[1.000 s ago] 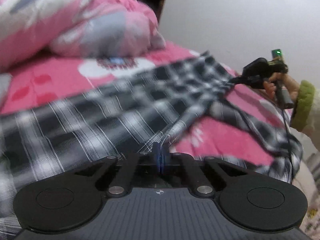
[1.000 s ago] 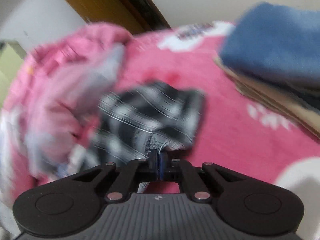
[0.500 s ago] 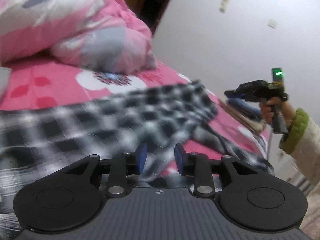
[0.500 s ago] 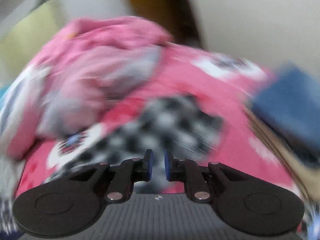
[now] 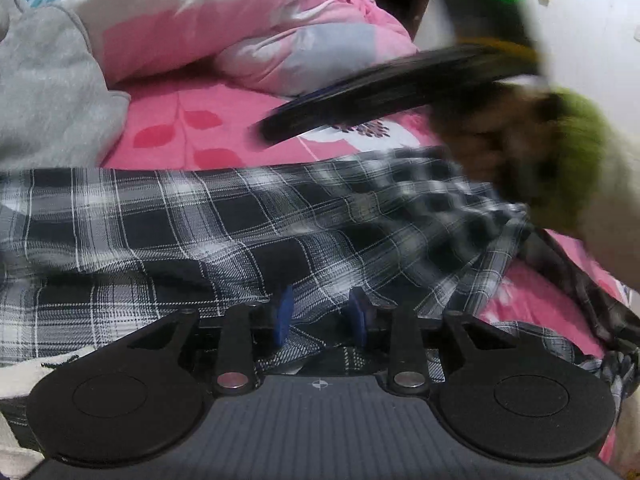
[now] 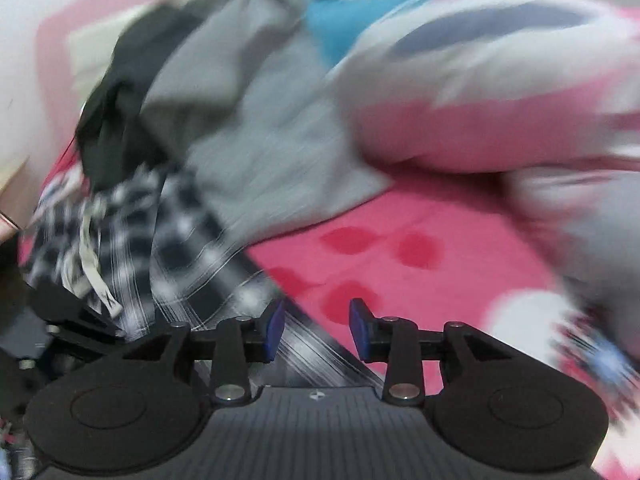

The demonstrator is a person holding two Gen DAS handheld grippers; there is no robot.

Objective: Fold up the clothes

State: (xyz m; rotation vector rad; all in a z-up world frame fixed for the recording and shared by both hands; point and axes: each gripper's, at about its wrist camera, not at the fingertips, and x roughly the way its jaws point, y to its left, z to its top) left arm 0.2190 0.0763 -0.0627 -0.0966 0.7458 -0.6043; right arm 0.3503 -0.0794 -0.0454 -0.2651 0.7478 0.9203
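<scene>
A black-and-white plaid garment [image 5: 248, 228] lies spread across the pink floral bedsheet [image 5: 192, 128]. My left gripper [image 5: 320, 314] hovers over its near edge, jaws open, plaid cloth showing in the gap but not pinched. In the left wrist view the right gripper sweeps past as a dark blur [image 5: 384, 84], held by a hand in a green cuff [image 5: 568, 148]. My right gripper [image 6: 316, 326] is blurred by motion, its jaws opening with nothing between them, above the edge of the plaid garment [image 6: 176, 248] and pink sheet [image 6: 420, 264].
A grey garment [image 5: 44, 92] lies at the left, seen also as the grey garment [image 6: 248, 120] beside dark clothes [image 6: 120, 92]. A pink and white quilt [image 5: 240, 24] is bunched at the back. A white wall [image 5: 592, 40] stands at the right.
Both grippers let go of the plaid garment and opened. The right gripper swung fast from the far end across toward the left gripper's side, rolling as it went. The left drifted slightly.
</scene>
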